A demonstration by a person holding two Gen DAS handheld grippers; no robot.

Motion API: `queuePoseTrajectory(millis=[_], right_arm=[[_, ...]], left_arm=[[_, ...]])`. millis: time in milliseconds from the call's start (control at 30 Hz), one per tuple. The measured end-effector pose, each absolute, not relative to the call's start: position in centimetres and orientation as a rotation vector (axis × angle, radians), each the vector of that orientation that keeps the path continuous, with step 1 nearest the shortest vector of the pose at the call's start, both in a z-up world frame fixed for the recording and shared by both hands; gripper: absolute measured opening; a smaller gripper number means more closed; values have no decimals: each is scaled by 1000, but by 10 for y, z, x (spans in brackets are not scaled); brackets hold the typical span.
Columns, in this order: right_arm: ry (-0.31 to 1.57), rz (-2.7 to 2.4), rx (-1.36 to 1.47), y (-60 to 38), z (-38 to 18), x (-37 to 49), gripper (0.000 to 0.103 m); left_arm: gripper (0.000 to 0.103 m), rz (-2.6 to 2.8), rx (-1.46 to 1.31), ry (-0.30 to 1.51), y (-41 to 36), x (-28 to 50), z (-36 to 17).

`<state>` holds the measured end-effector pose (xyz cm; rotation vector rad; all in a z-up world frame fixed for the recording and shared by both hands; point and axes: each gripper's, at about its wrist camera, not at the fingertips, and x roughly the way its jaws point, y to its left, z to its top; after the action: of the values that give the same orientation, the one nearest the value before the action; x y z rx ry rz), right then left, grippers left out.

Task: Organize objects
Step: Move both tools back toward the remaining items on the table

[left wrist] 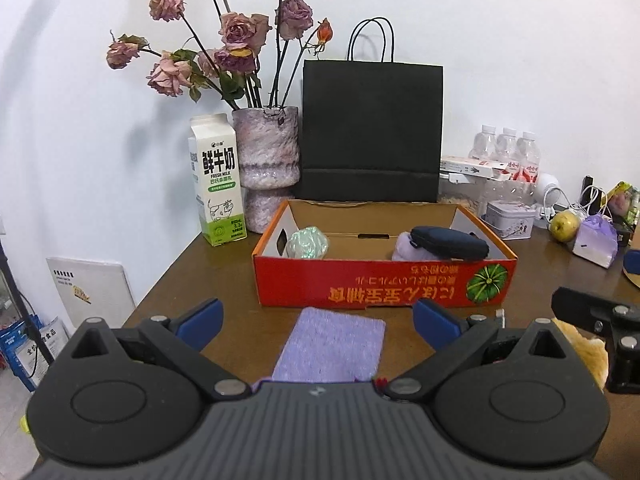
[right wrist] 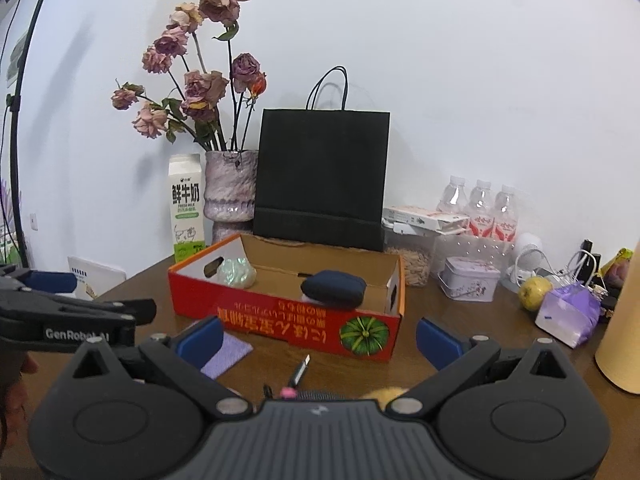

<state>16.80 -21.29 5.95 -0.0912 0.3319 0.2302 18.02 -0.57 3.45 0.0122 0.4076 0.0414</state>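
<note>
In the left wrist view the near end of the purple cloth (left wrist: 330,346) disappears under the gripper body, and a yellow fuzzy thing (left wrist: 588,346) at the right shows only partly behind the other gripper's arm. A lilac item (left wrist: 406,246) in the red box (left wrist: 360,286) lies mostly under the dark pouch (left wrist: 450,242). In the right wrist view a tan cylinder (right wrist: 624,320) runs off the right edge. The small clutter (right wrist: 588,262) at the table's far right is too small to identify.

left gripper (left wrist: 318,322) black, blue pads | right gripper (right wrist: 318,338) same | silver screws
</note>
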Motion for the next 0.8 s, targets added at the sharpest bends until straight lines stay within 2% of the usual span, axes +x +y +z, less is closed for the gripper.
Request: queuePoseTrajectory(millis=[800], right_arm=[[438,201,-68,-258,9,109,103]], left_arm=[[103,38,35,457,-12,117,9]])
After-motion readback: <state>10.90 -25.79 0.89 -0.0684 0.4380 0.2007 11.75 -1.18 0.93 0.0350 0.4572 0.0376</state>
